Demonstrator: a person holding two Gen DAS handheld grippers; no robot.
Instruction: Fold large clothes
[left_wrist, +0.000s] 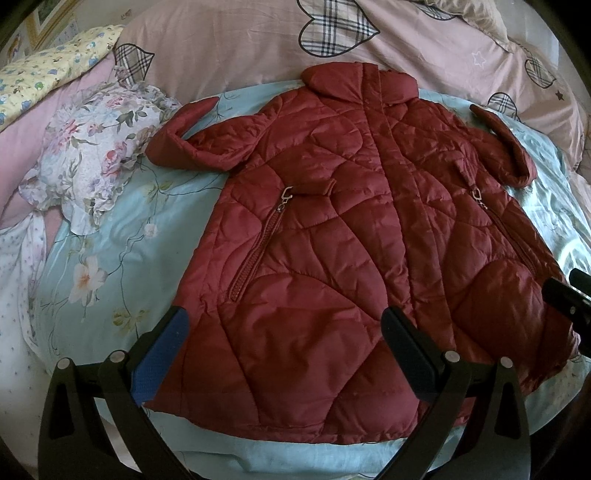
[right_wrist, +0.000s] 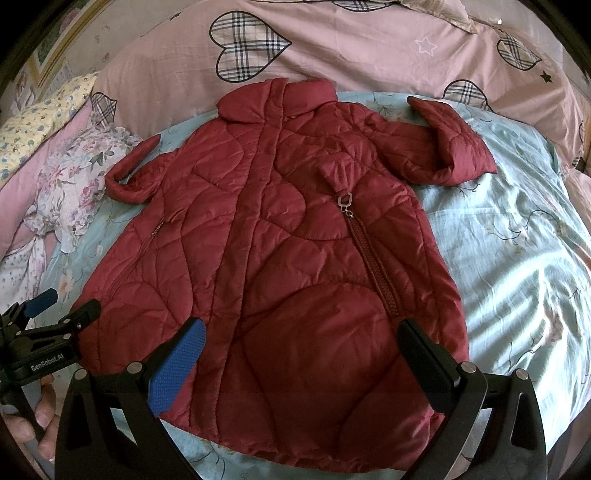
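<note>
A dark red quilted coat (left_wrist: 332, 221) lies flat, front up, on the bed, with its collar at the far end and its hem nearest me. Both sleeves are spread out with the cuffs turned back. My left gripper (left_wrist: 288, 343) hangs open over the hem's left half, with nothing between its fingers. In the right wrist view the coat (right_wrist: 277, 240) fills the middle, and my right gripper (right_wrist: 301, 354) stands open above the hem's right half, also holding nothing. The left gripper (right_wrist: 66, 304) shows at that view's left edge, held by a hand (right_wrist: 40, 417).
The coat rests on a light blue floral sheet (left_wrist: 122, 229) with bare fabric on either side (right_wrist: 517, 258). Behind the collar is a pink duvet with plaid hearts (left_wrist: 240, 44). A floral ruffled pillow (left_wrist: 96, 155) and a yellow patterned cloth (left_wrist: 48, 70) lie at far left.
</note>
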